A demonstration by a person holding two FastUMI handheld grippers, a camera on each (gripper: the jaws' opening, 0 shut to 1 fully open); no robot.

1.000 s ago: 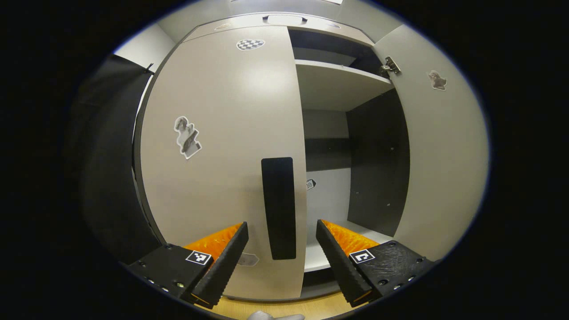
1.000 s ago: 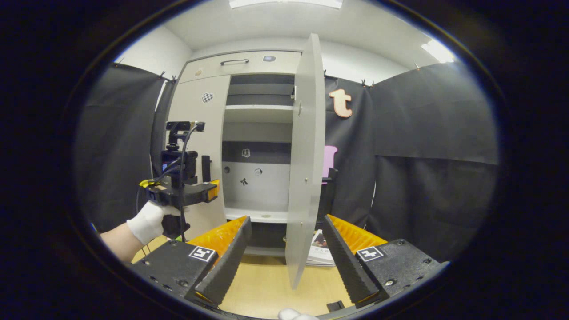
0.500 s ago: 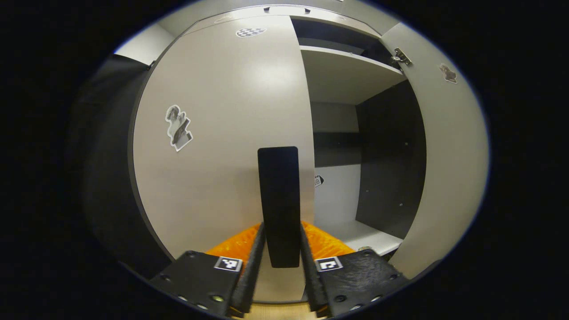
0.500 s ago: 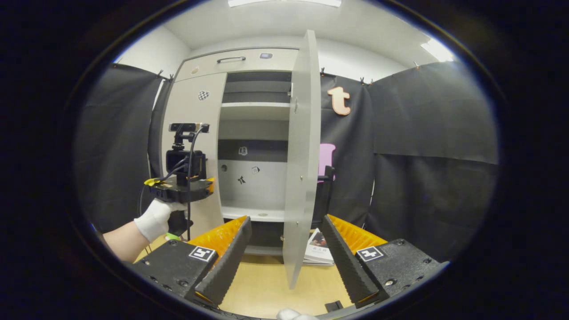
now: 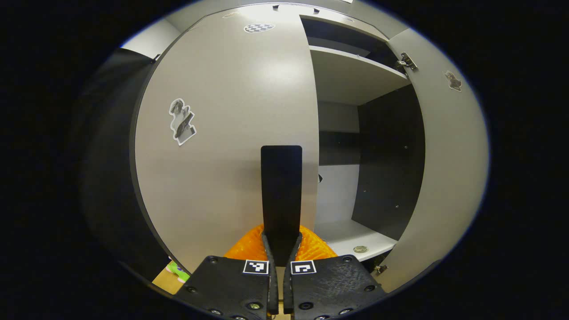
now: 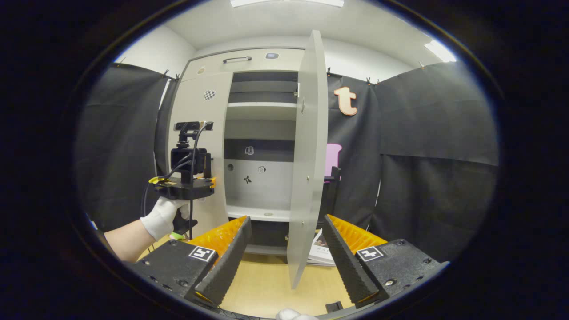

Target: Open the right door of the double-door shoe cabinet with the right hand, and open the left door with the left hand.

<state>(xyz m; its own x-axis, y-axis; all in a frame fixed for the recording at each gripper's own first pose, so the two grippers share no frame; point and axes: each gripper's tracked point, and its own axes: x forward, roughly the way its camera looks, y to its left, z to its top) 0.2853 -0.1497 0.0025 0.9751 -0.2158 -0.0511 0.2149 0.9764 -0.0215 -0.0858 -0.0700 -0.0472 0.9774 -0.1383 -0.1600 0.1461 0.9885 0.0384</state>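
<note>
Left gripper view: handle base behind jaws

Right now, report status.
Left gripper shut on left door handle. Right gripper open, clear. Right door open, left door shut. Nothing blocking.

In the left gripper view, the left gripper covers the lower end of the handle. The left door hides the left compartment. The stickers are too small to tell. In the right gripper view, the right door partly hides a magazine on the floor.
</note>
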